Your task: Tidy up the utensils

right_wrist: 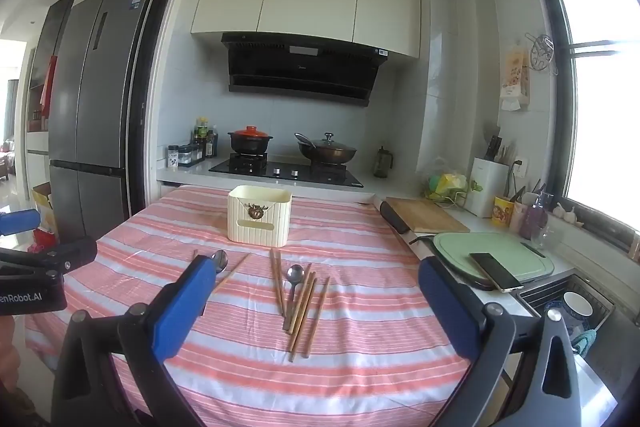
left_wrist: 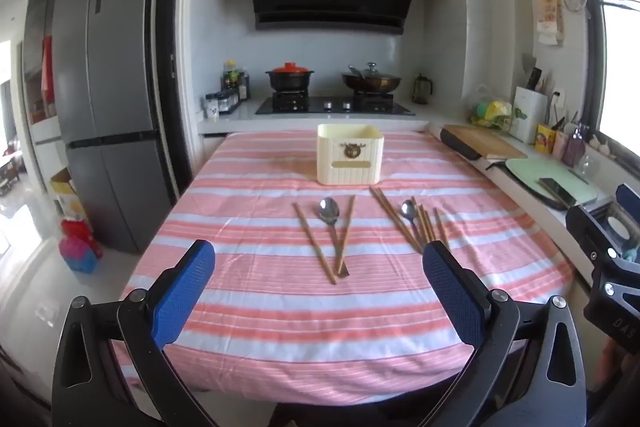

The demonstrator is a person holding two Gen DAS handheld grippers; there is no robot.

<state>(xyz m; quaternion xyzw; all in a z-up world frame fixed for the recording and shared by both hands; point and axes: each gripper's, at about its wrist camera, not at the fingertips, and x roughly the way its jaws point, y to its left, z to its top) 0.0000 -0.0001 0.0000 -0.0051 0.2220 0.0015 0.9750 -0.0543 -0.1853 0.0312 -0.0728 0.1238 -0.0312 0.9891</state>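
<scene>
1. The left gripper [left_wrist: 319,263] is gaping wide at the lower frame, gripping nothing.
2. The right gripper [right_wrist: 312,281] is likewise spread wide and empty.
3. Spoons [left_wrist: 329,209] and chopsticks [left_wrist: 396,219] are lying mid-frame on the striped tablecloth [left_wrist: 280,327], below the cream holder [left_wrist: 350,154].

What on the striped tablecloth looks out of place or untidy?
The brown wooden chopsticks and two shiny metal spoons lie scattered and crossing in two loose groups in front of the cream ribbed plastic holder, which stands upright. Nothing looks spilled or damaged.
</scene>
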